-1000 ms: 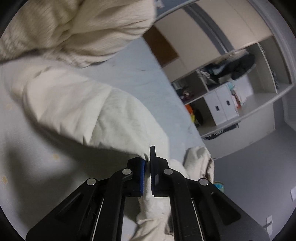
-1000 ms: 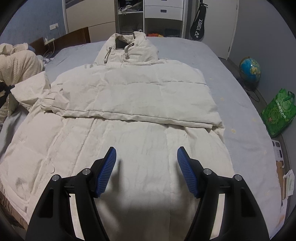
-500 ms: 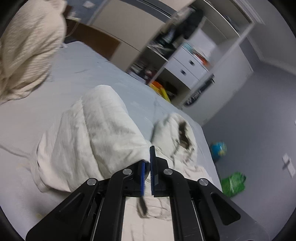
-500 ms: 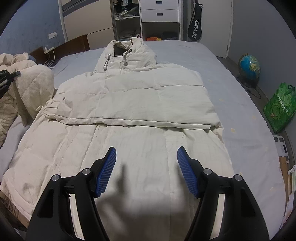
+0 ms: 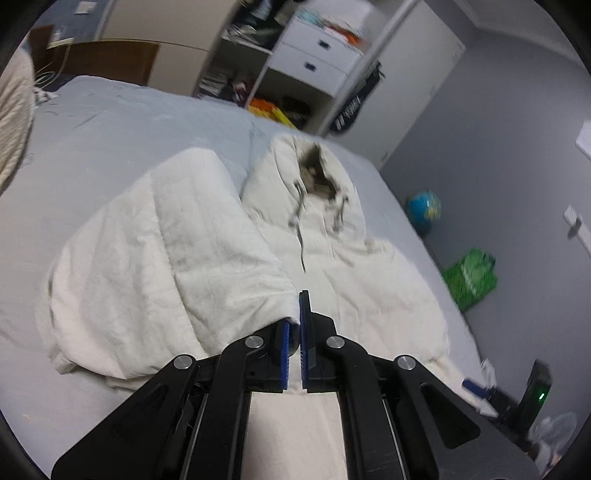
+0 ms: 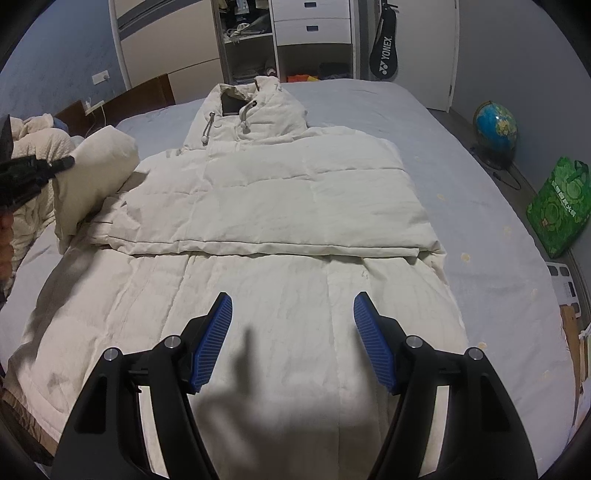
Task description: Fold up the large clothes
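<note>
A cream hooded puffer jacket lies front up on the grey bed, hood at the far end. One sleeve is folded flat across its chest. My left gripper is shut on the cuff of the other sleeve and holds it lifted beside the body; that sleeve shows at the left in the right wrist view, with the left gripper at its end. My right gripper is open and empty above the jacket's lower half.
A cream knitted blanket is heaped at the bed's left. A globe and a green bag stand on the floor to the right. Shelves and white drawers stand beyond the bed's far end.
My left gripper has swung the sleeve up and toward the jacket's body; its view turned from the blanket side to the hood. The right gripper stayed open and drifted slightly forward.
</note>
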Demonstrator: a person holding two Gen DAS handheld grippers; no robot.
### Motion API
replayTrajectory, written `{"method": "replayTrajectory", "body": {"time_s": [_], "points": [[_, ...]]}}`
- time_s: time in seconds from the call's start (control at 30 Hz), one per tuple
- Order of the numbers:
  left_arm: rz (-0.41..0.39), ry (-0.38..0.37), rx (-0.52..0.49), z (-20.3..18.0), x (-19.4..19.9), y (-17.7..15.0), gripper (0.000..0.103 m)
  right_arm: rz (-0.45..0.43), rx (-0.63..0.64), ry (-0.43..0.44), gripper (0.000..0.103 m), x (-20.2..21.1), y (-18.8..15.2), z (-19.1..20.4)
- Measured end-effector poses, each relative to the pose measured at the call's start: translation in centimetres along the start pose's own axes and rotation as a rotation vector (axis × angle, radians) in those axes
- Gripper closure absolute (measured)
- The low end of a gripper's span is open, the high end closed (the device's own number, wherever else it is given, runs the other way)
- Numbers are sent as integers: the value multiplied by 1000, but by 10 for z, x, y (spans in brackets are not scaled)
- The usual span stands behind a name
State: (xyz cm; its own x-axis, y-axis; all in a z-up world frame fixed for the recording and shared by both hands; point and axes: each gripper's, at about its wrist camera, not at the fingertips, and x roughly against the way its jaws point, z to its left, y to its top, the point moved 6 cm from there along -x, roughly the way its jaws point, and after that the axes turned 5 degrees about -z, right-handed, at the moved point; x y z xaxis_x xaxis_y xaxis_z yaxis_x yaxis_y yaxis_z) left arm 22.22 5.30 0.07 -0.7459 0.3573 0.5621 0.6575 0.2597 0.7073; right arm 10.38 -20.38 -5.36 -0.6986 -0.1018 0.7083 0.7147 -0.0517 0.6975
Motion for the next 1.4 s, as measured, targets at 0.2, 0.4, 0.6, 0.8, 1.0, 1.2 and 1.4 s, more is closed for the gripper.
{"method": "replayTrajectory", "body": {"time_s": [0.2, 0.4, 0.6, 0.8, 1.0, 1.2, 1.4], "points": [[100, 27, -84, -16, -34, -32, 99, 13, -11, -7, 38, -6, -1, -2], [187, 56, -104, -14, -57, -58, 98, 13, -22, -2, 38, -7, 0, -4], [259, 50, -71, -10, -70, -77, 86, 13, -31, 0, 38, -6, 0, -4], [265, -12, -46, -23, -44, -73, 45, 7, -35, 9, 38, -5, 2, -2], [243, -1, 60, -10, 9, -58, 37, 3, 1, 20, 38, -2, 3, 9], [108, 100, 126, 34, 71, -24, 33, 1, 94, 57, 38, 2, 7, 43], [-20, 177, 213, 82, 123, 8, 31, -17, 179, 127, 38, 3, 26, 107]]}}
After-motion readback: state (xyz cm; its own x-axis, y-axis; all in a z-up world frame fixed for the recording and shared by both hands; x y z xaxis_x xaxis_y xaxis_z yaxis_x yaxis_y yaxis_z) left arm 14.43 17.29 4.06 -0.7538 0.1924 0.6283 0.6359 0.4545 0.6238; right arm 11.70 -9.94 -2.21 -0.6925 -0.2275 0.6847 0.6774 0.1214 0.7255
